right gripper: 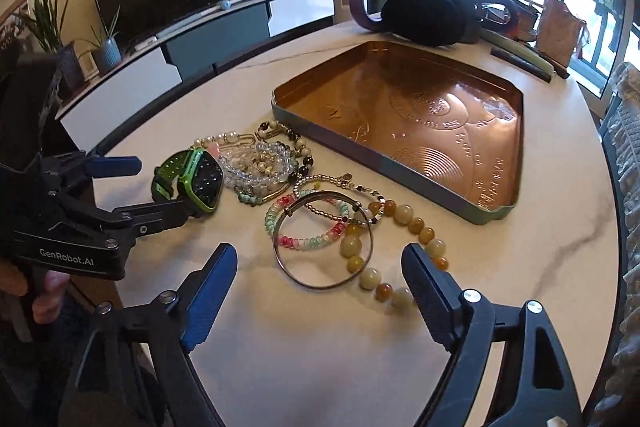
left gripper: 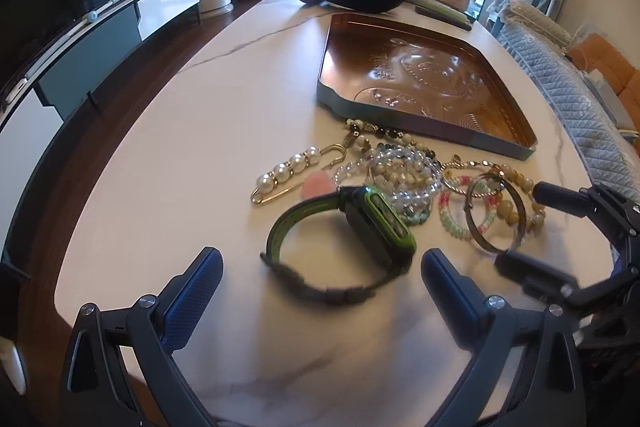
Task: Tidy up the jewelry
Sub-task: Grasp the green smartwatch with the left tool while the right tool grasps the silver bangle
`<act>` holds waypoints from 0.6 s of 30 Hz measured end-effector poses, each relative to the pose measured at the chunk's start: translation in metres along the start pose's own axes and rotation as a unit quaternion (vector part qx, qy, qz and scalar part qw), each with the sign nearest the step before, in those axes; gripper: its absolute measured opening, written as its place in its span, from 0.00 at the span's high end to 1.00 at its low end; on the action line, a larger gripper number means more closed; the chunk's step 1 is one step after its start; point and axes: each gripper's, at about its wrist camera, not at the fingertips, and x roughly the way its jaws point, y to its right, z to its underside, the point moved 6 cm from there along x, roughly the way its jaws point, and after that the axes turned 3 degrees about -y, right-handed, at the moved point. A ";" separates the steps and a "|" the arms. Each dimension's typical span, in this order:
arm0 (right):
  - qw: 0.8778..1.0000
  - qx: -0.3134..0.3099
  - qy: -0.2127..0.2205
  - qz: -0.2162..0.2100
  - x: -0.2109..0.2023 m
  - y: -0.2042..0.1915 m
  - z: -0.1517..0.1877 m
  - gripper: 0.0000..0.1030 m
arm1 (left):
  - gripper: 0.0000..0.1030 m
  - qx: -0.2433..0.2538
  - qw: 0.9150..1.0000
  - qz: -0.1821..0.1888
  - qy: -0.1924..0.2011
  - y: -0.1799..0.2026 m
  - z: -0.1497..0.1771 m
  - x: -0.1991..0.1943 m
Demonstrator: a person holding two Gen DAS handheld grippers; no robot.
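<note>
Your green watch point(left gripper: 352, 231) lies on the marble table point(left gripper: 200, 147) at the near edge of the jewelry heap, rubbery strap looped, glossy face tilted up, its length running across your left gripper point(left gripper: 322, 283), whose jaws gape empty around it. Your right gripper point(right gripper: 320, 283) gapes too, bracketing the thin metal bangle point(right gripper: 322, 241) and waxy amber beads point(right gripper: 404, 223); the copper tray point(right gripper: 496, 211) sits beyond, empty.
</note>
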 end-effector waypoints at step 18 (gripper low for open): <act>1.000 -0.006 -0.011 0.018 0.015 0.002 0.004 0.42 | 0.25 -0.002 1.000 -0.010 -0.008 -0.004 0.004 0.000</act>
